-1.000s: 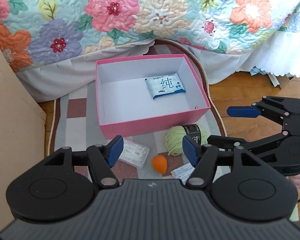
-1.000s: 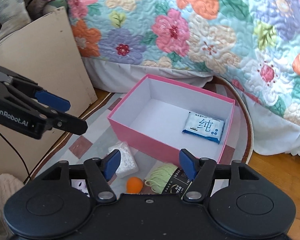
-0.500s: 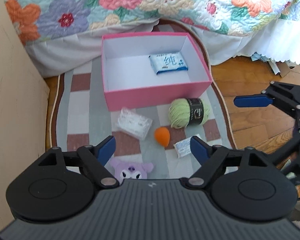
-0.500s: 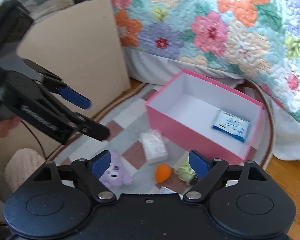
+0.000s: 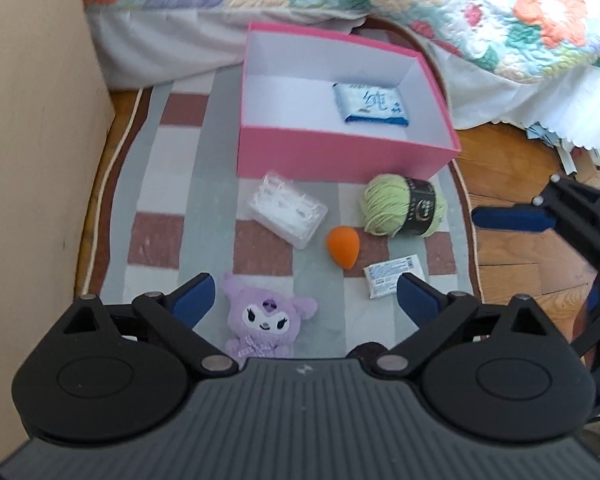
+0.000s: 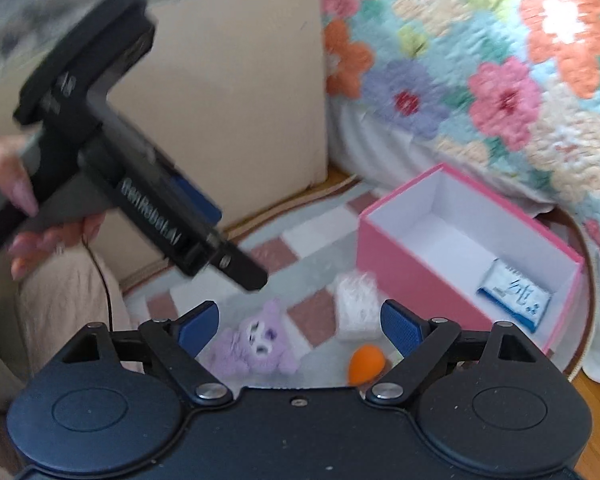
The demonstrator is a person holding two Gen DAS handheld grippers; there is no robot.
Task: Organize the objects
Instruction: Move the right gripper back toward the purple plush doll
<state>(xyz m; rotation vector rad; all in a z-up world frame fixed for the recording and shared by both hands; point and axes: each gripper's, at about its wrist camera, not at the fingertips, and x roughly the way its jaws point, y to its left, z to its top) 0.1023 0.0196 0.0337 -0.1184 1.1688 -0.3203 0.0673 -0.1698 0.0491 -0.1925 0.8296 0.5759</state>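
Both tools have drawn back and risen, bringing the purple plush toy [image 5: 266, 318] into view at lower centre of the checked rug [image 5: 162, 184]. The left tool [image 5: 302, 294] and right tool [image 6: 298, 320] gape wide, holding nothing. The plush looks light and soft; its head suits pinching. Its lower body is hidden; the right view is blurred.

Both tongs now sit farther back from the pink box [image 5: 340, 160] than one second ago, and both open wider. The left tongs [image 5: 304, 296] view now takes in the purple plush toy [image 5: 266, 318] and the white packet [image 5: 394, 276]. The right tongs [image 6: 298, 326] view has swung left, bringing the plush toy [image 6: 256, 344] between its fingers.
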